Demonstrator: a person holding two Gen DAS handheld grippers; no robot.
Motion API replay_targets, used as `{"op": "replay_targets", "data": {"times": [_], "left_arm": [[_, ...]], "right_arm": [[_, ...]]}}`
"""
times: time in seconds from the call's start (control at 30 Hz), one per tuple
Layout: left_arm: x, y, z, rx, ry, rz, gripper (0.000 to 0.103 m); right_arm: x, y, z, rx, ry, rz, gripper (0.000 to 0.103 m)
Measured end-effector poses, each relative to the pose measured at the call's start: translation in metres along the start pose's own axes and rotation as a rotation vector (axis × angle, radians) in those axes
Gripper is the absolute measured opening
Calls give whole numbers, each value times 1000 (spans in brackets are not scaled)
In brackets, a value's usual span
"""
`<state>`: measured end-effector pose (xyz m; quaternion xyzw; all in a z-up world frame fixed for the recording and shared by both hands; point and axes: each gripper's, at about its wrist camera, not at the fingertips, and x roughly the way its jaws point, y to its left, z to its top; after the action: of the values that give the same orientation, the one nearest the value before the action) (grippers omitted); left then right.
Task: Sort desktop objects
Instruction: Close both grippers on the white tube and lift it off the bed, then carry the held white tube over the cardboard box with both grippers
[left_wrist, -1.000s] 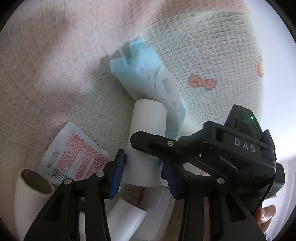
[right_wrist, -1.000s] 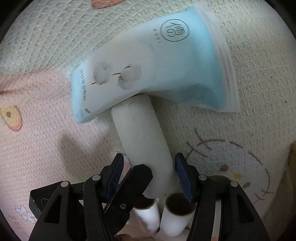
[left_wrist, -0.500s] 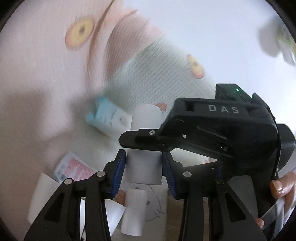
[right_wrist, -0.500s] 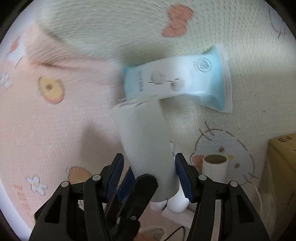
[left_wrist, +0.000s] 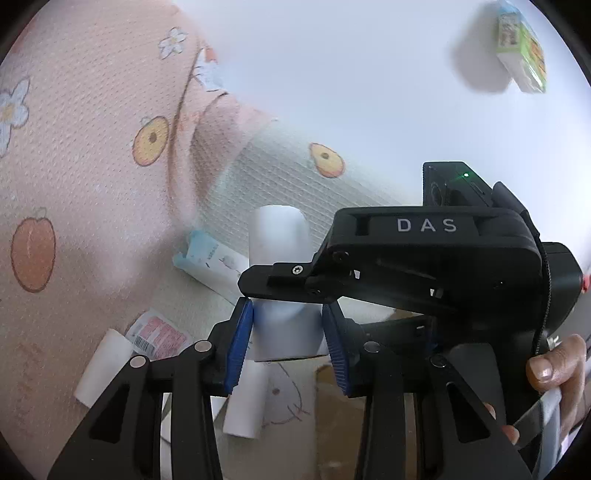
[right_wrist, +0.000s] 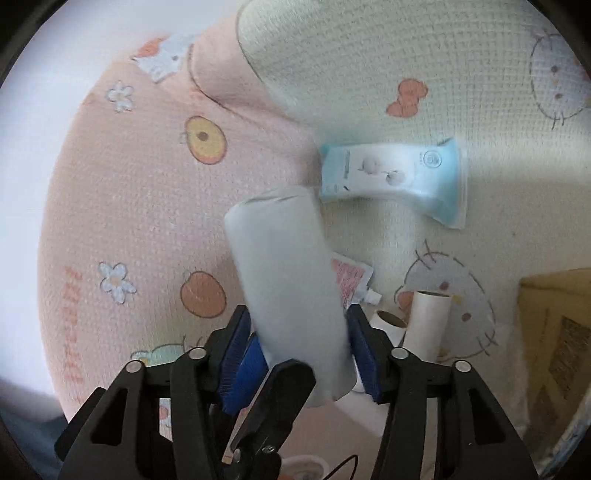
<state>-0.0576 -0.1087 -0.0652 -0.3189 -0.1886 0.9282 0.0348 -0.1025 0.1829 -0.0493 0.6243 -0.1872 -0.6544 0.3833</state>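
Paper roll lying lengthwise between both tools: right tool closing on its near end, left tool gripping it crosswise, long axis pointing toward 12 o'clock.

Cartoon-print blanket — pink and cream

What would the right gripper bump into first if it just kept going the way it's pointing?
Apart from the white tube its closing jaws already hold, probably the patterned cloth, near where its pink part meets the cream. The blue tissue pack lies off to the side. Depth is hard to judge.
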Motion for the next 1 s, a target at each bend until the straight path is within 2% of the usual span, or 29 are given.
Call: {"op": "replay_targets", "data": {"times": [0.07,0.27,0.43,0.6,0.77,0.9,1.0], "left_arm": [[9,-10,-2,8,8,-2,43],[-4,-37,-5,44,-35,-16,43],[-14,-63,-4,83,-73,-21,43],[-19,-82,-8,109,-76,-47,43],[-14,-101,-13,157,-52,-62,43],[-15,-129,-23,220,-19,-68,43],[-11,-144,-29,261,1,-75,43]], "right_arm": [[-2,-4,-7,-5,-3,26,47],[-28,-2,-21,-63,-67,36,47],[-60,-2,-33,-85,-117,87,47],[-87,-5,-47,-115,-167,81,47],[-104,-25,-55,-62,-169,143,47],[-119,-45,-60,-38,-201,136,47],[-131,-67,-64,9,-208,174,47]]}}
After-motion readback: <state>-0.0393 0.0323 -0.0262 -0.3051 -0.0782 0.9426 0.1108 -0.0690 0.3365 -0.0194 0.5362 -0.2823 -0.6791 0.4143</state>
